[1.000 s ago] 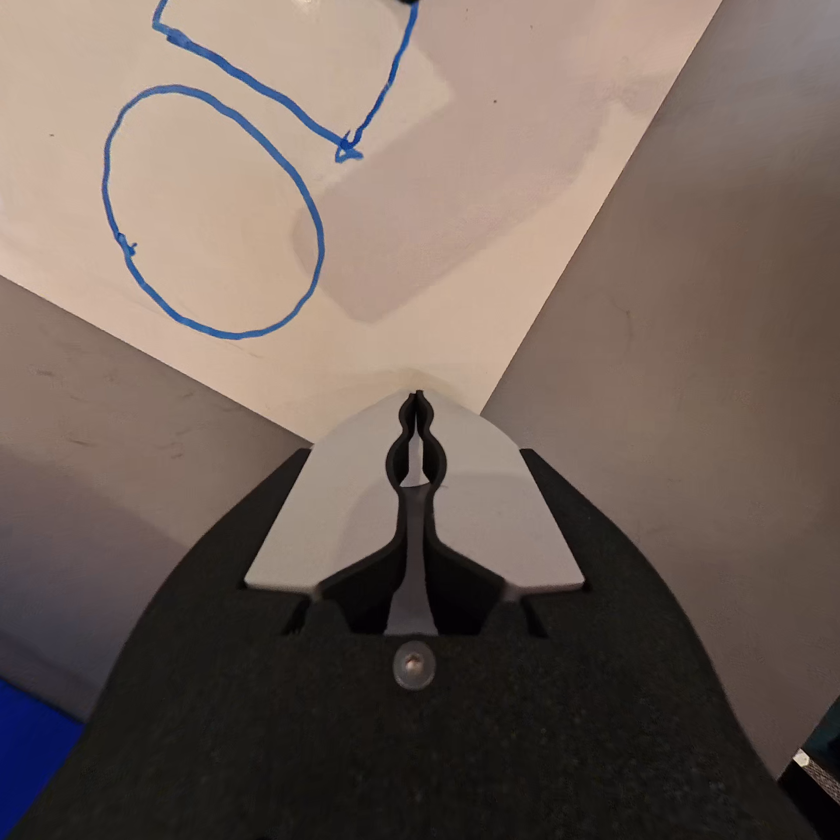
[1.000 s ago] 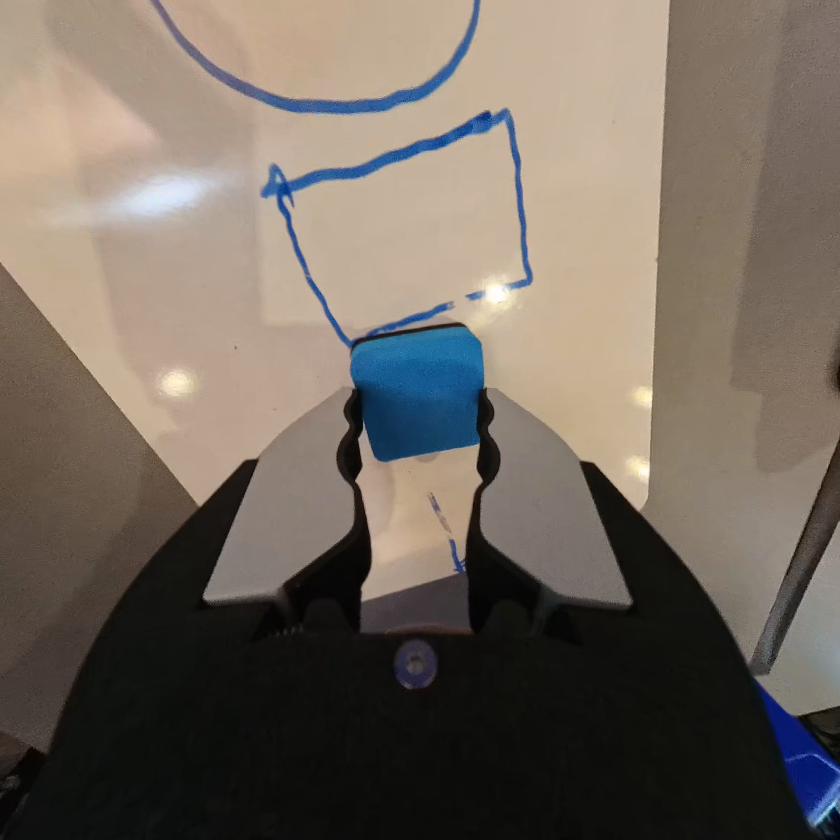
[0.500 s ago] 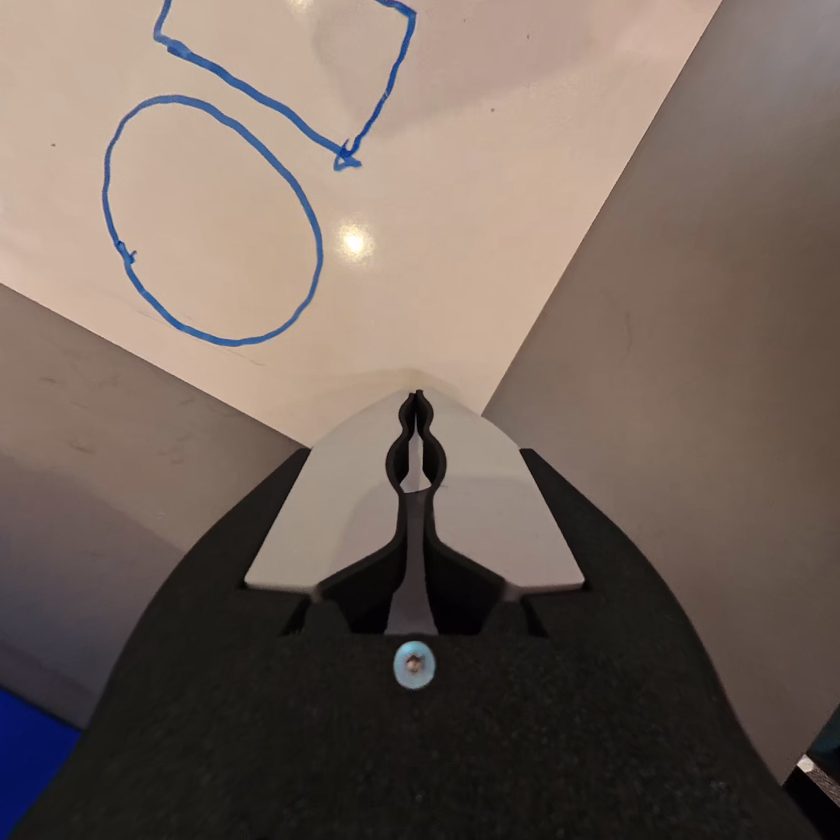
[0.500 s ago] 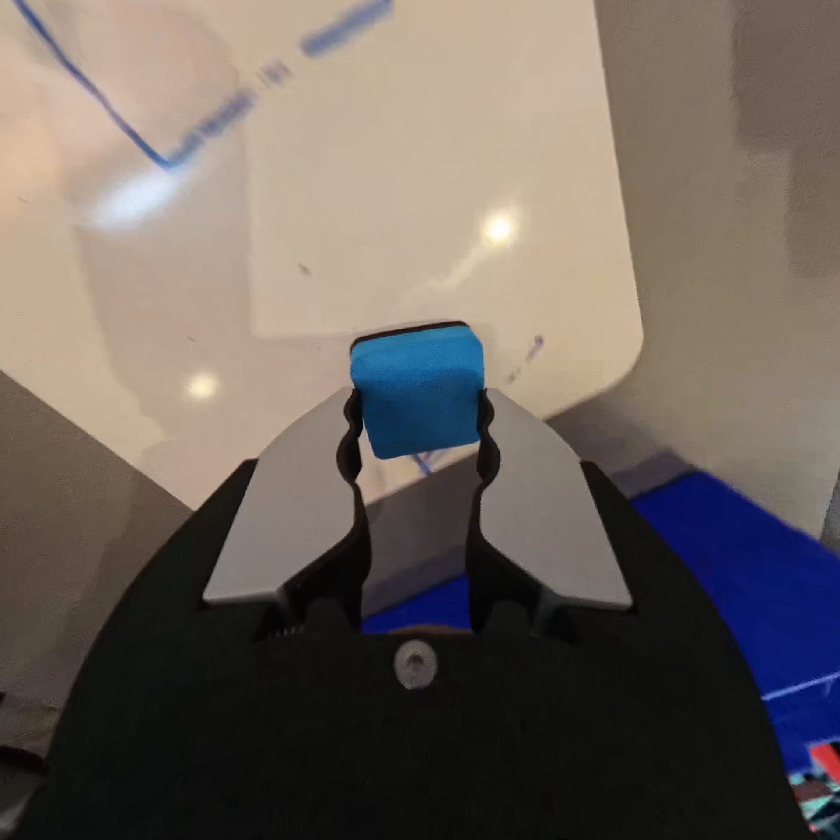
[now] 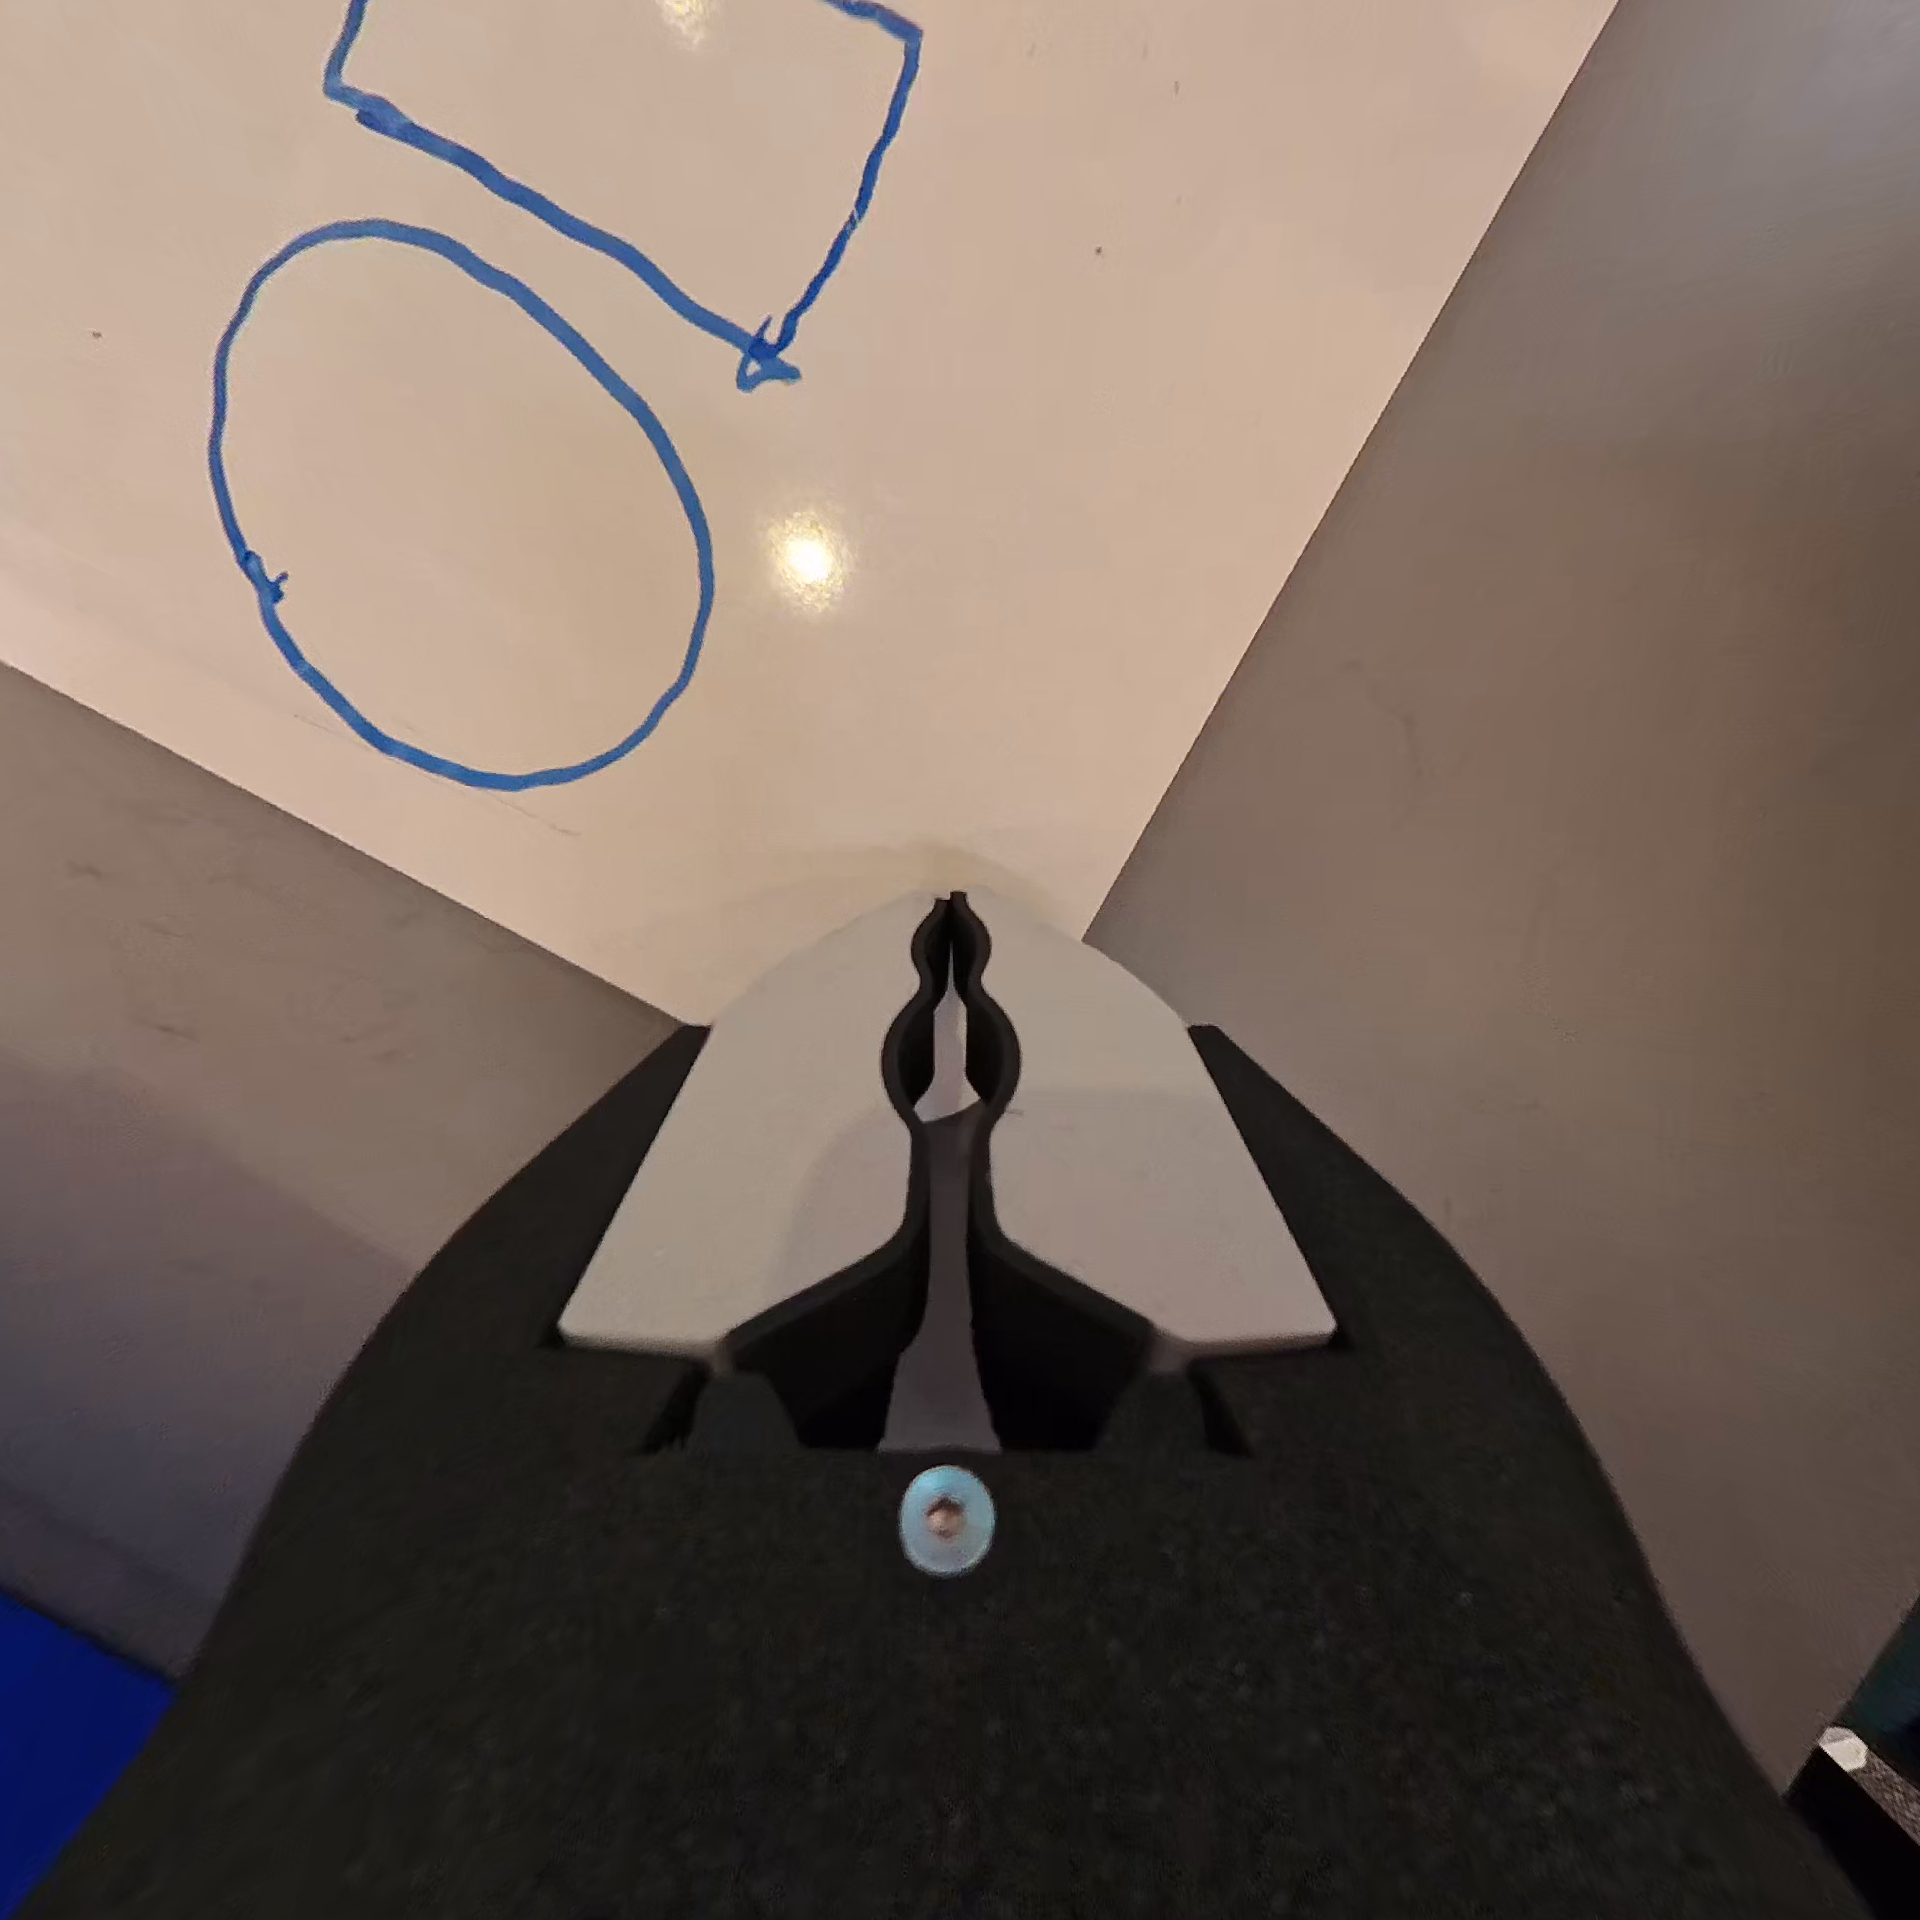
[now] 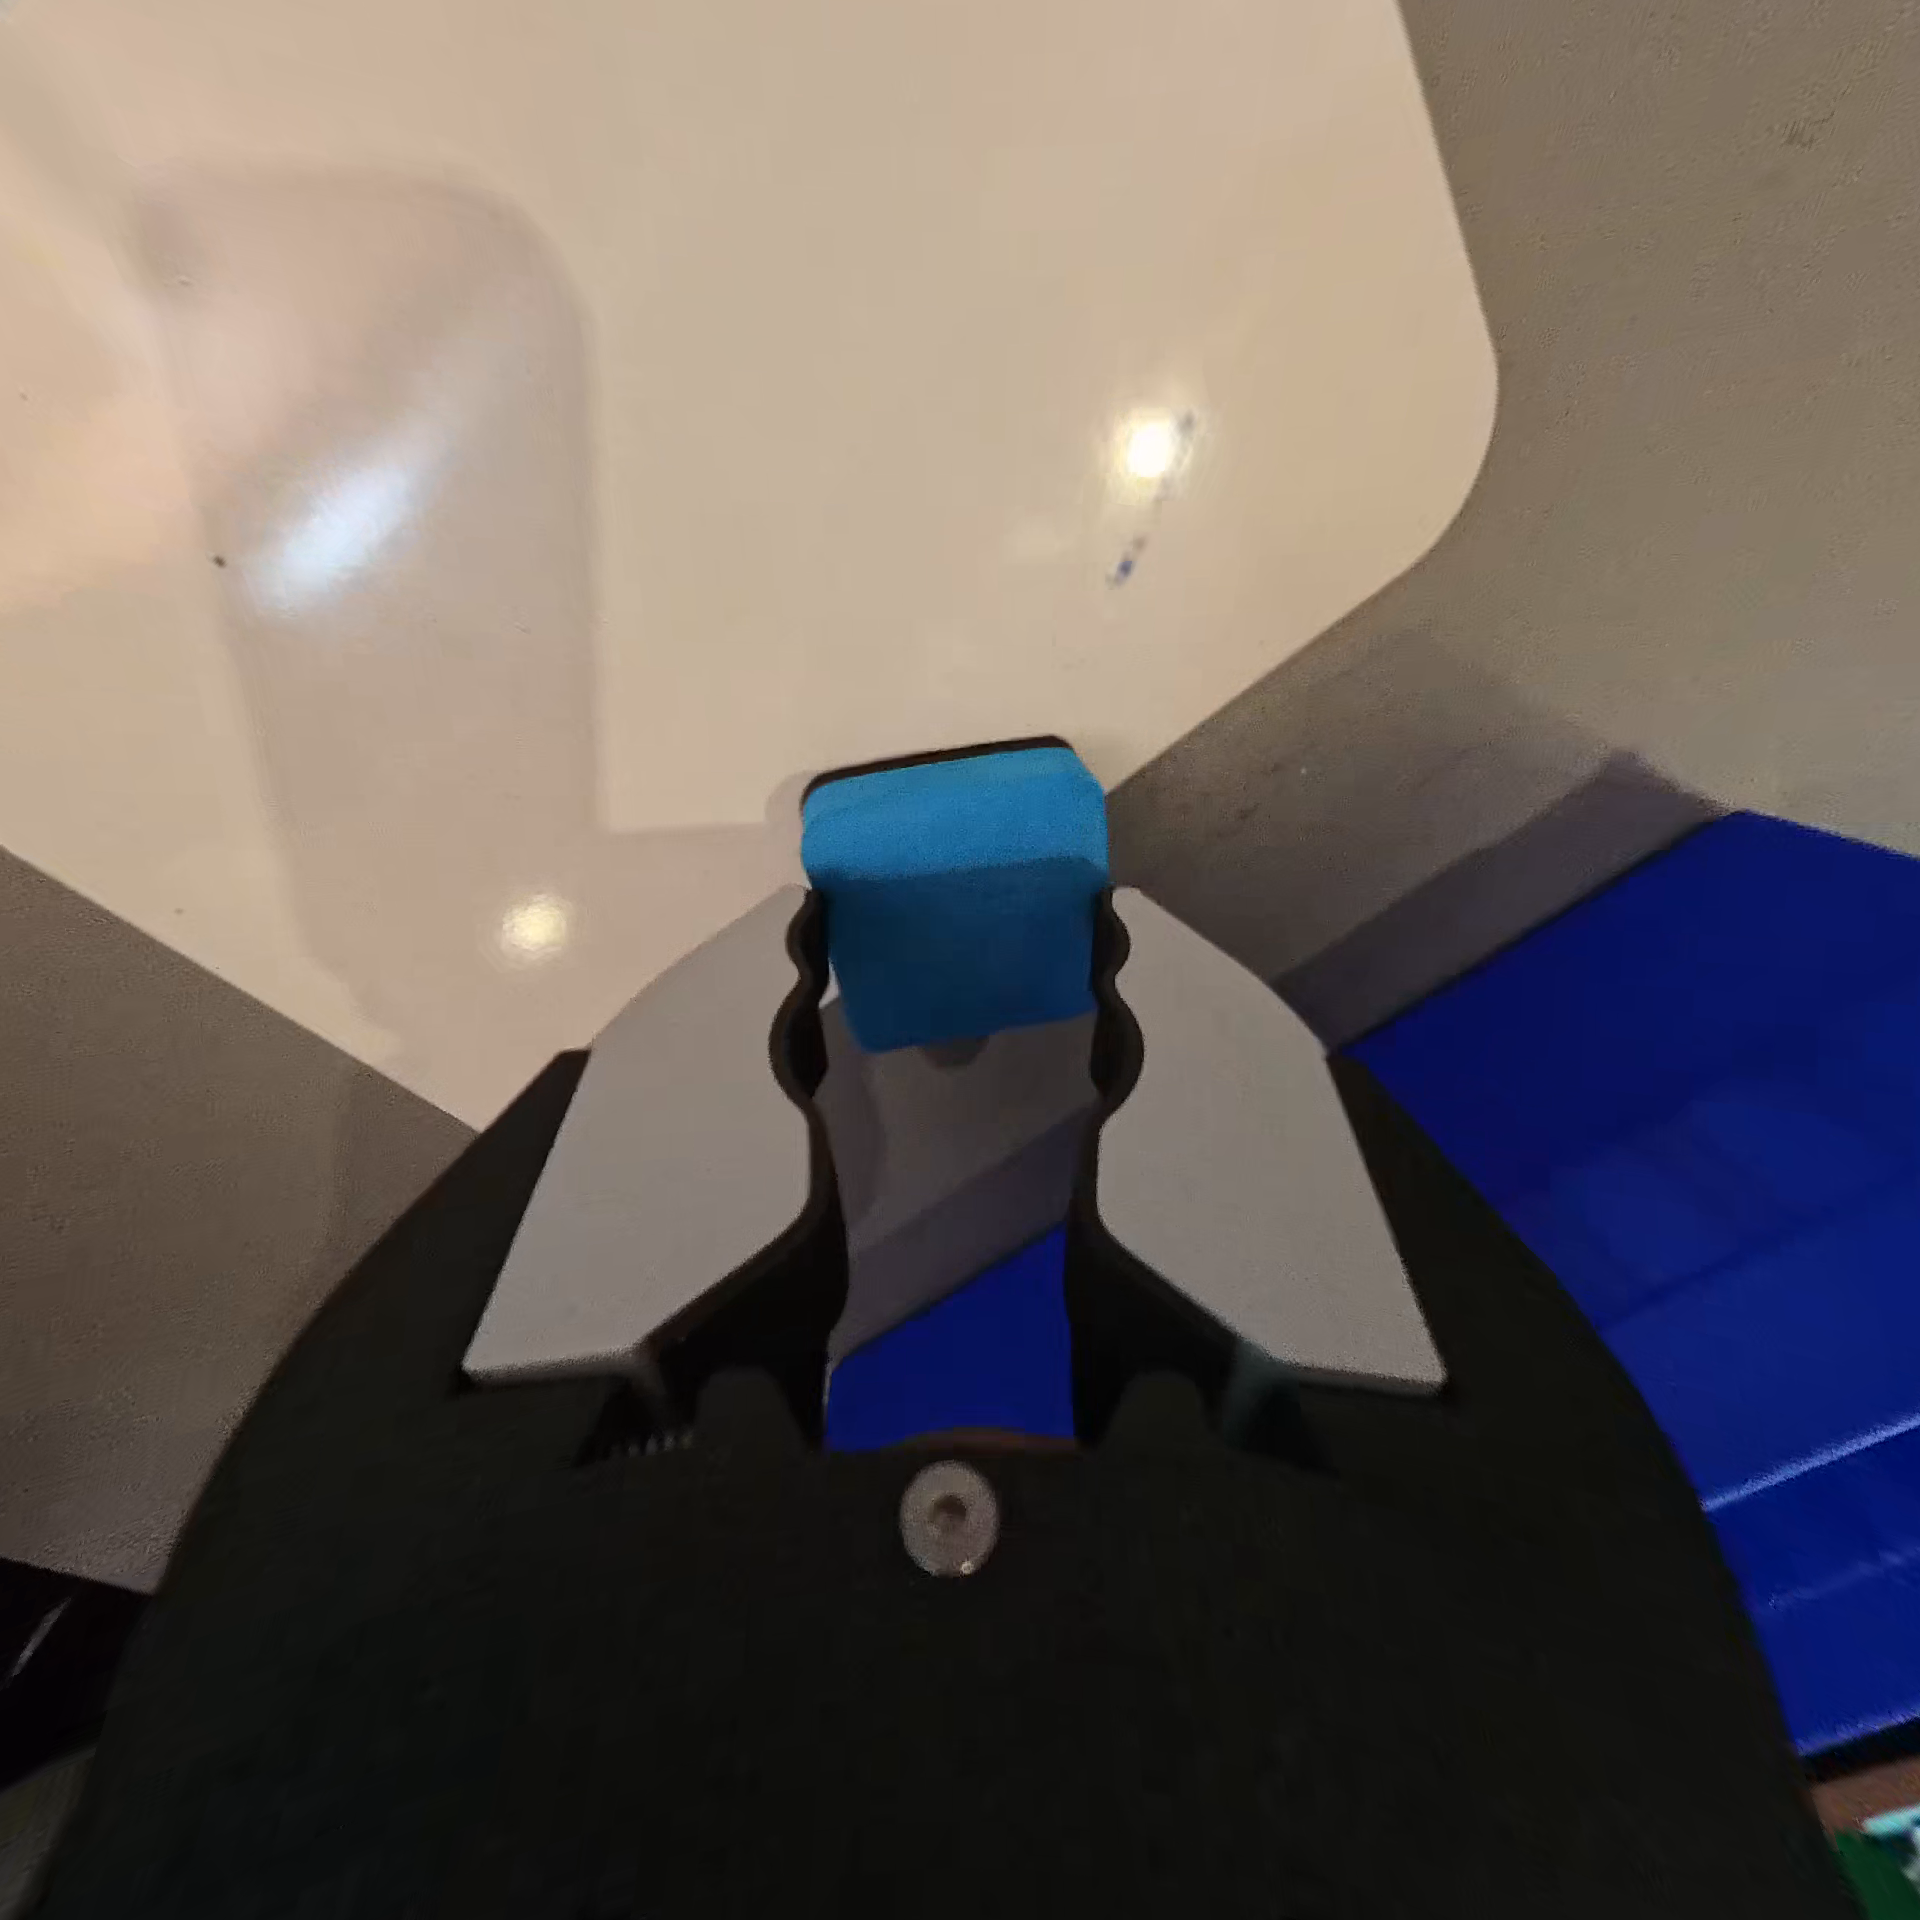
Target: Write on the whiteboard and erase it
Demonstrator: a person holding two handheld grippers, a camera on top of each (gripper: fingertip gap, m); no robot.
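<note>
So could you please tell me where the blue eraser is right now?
In the right wrist view, the eraser sits clamped at the tips of the right gripper, beside the whiteboard's lower edge.

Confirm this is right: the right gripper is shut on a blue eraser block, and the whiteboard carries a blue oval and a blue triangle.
One detail is wrong. The right gripper is shut on the blue eraser block, but on the whiteboard the shape beside the blue oval is a four-sided blue box, not a triangle, as the left wrist view shows.

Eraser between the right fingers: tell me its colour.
The eraser is bright blue with a thin black face at its far end, clearest in the right wrist view.
</note>
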